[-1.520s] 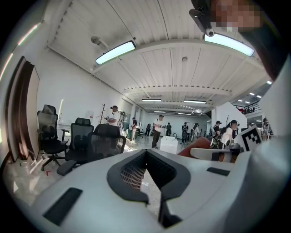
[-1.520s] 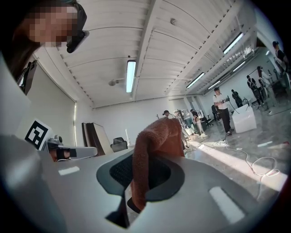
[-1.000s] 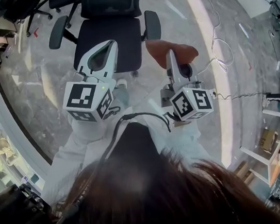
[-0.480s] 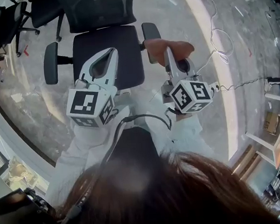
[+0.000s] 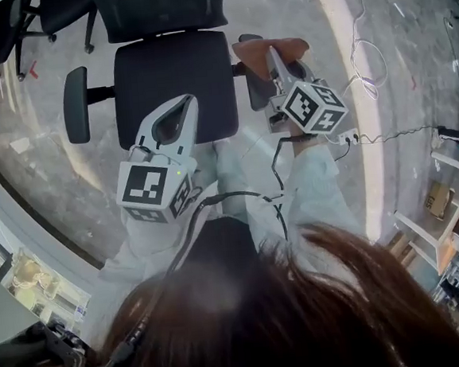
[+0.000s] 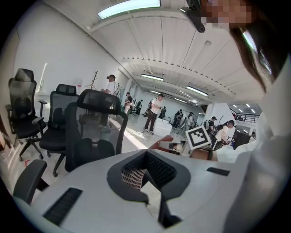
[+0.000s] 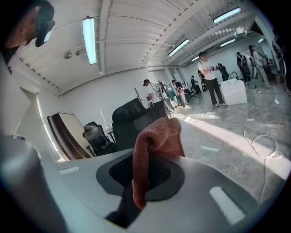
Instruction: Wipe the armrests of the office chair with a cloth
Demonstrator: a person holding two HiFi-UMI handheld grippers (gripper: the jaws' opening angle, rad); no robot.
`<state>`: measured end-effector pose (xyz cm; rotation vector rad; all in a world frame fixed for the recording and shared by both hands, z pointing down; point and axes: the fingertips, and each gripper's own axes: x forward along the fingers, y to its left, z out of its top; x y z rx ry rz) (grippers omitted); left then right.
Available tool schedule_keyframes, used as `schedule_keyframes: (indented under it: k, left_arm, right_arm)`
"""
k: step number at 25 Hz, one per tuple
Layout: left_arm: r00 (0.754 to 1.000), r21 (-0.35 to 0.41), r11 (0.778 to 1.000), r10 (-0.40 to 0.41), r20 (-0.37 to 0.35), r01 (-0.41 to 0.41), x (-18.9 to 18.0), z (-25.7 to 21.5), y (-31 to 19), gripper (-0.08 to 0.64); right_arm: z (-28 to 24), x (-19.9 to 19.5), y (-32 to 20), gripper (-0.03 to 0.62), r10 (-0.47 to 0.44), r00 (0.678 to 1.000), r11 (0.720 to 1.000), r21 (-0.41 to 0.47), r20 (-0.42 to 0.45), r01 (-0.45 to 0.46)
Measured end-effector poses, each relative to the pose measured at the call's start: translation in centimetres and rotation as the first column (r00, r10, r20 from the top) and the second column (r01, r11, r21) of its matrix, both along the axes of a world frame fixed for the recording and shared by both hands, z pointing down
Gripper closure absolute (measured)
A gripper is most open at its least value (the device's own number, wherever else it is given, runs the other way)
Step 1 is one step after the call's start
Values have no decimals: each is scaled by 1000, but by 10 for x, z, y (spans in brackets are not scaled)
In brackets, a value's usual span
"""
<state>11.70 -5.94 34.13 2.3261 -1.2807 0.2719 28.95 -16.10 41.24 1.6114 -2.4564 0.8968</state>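
Two changes define this moment. First, the right gripper (image 5: 274, 59) has advanced toward the office chair (image 5: 158, 9). The rust-coloured cloth (image 5: 257, 56) it carries hung clear of the right-hand armrest (image 5: 257, 96) one second ago. It now overlaps the far end of that armrest in the head view. Second, the chair lies lower and nearer in the head view than in both earlier frames, consistent with the person closing in on it. The right gripper view shows the jaws clenched on the cloth, which is folded over and bunched above the jaw tips. No view confirms contact between cloth and armrest pad. The left gripper (image 5: 186, 102) has its jaws pressed together with nothing between them. It has shifted far less than the right one and hovers over the front of the seat (image 5: 172, 72), as it did before. The left-hand armrest (image 5: 76, 104) is unattended. Assessment: the approach is nearly complete and wiping has not visibly begun. The next step would probably be to lower the cloth onto the pad and stroke along its length.
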Motion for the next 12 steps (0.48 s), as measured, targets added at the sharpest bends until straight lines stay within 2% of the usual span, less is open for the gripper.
schedule_keyframes:
  k: [3,5,7,10,12]
  left_arm:
    - [1000,-24,1000,-15,13,15,-6,13,1,557]
    - [999,-41,999,-25,24,26,-10,21,4,557]
    - [998,-62,997,-42,36,45,-16,31,8,557]
    - [997,-82,994,-64,47,67,-22,43,7,557]
    - [997,-88,994,-67,47,71,-24,48,4,557]
  right_arm:
    - [38,0,-43,554,-4,998,997,-73,56,8]
    - [65,1,-65,554,-21,999,991,-133,46,27]
    - [96,4,-79,554,-42,999,972,-229,20,45]
    - [146,19,-83,554,-77,992,914,-404,-102,30]
    - [172,31,-73,554,-142,962,874,-485,-234,11]
